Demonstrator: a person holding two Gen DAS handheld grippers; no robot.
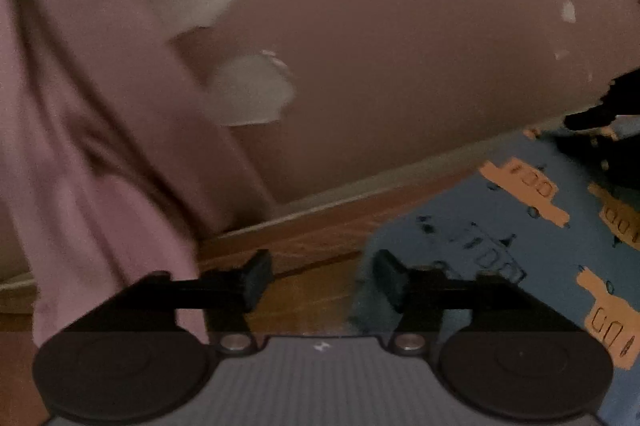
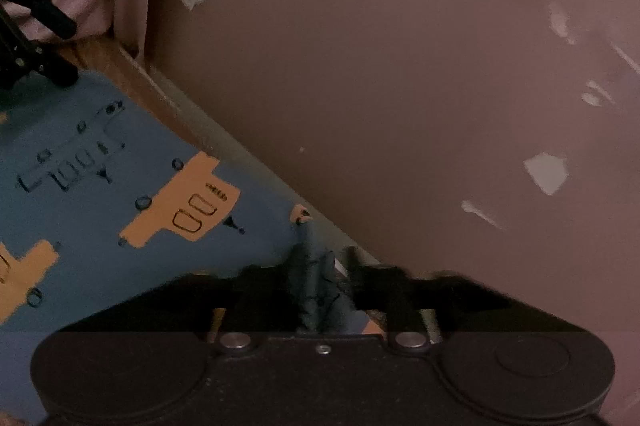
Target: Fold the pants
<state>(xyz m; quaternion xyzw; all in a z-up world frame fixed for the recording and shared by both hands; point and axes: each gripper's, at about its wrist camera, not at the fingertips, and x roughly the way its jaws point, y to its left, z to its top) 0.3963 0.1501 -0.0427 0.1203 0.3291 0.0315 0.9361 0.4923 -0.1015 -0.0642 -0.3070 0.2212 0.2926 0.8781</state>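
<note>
Right gripper point(image 2: 320, 290) clenched on a bunched edge of the blue patterned pants point(image 2: 92, 210), cloth spreading away to its left over the wooden floor point(image 2: 116, 56). Left gripper point(image 1: 320, 280) released, nothing between its fingers, pants point(image 1: 520, 226) lying just right of it, pink curtain point(image 1: 80, 146) hanging to its left, peeling wall point(image 1: 400, 66) ahead.

Pants point(image 2: 100, 186) on floor point(image 1: 320, 290); wall point(image 1: 400, 66) behind; curtain point(image 1: 80, 146) left.
</note>
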